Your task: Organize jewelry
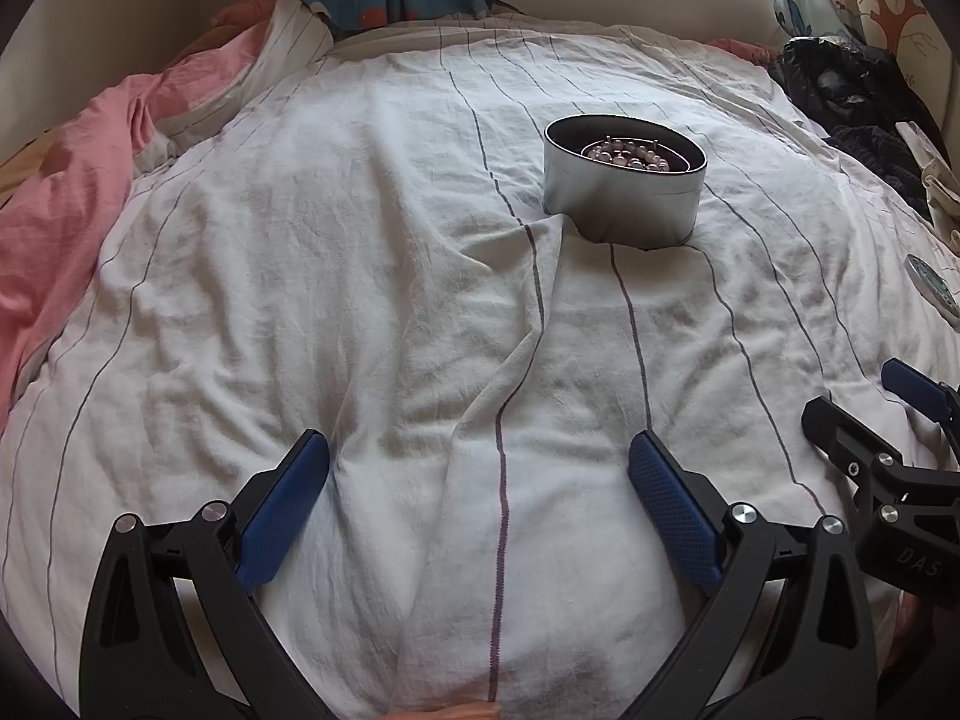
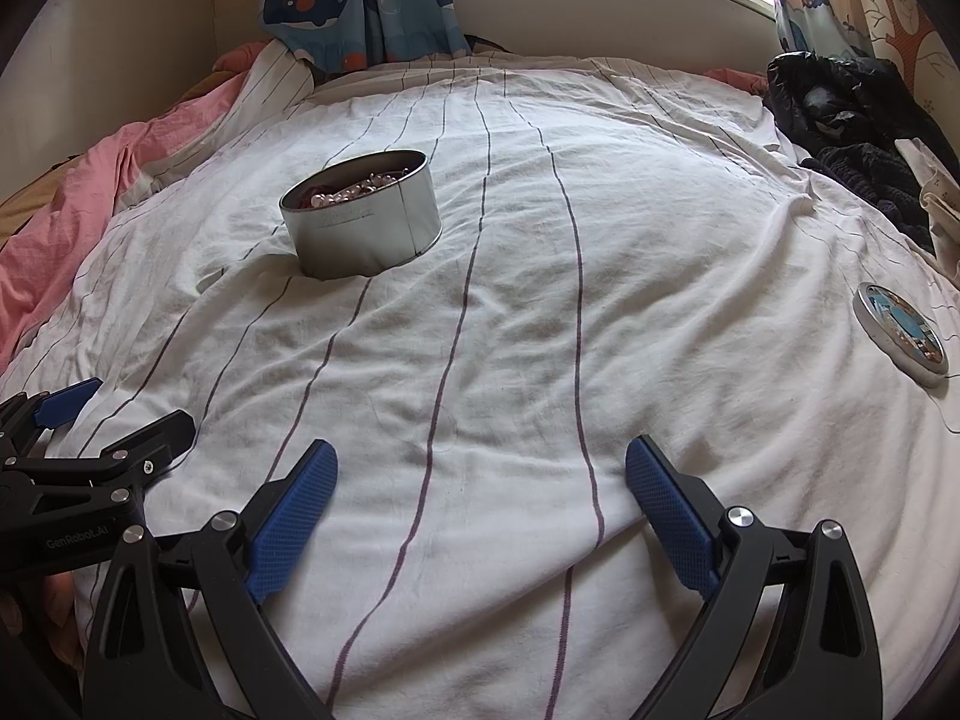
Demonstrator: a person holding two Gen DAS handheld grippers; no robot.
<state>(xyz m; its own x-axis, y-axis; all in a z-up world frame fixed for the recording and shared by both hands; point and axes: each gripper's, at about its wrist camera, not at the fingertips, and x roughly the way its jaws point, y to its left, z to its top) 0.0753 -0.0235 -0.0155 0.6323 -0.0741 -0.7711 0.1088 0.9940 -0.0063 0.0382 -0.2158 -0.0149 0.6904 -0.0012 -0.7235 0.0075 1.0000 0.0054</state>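
**Both grippers empty above the bed, jewelry in the tin**

The left gripper hovers over the near edge of the bed, its blue fingers spread wide apart and holding nothing. The right gripper is beside it, fingers likewise apart and empty. An open round metal tin sits on the striped white sheet toward the middle of the bed, with beaded jewelry heaped inside. The tin's lid lies flat near the bed's right edge, well apart from the tin. Dark clothes are piled at the far right corner.
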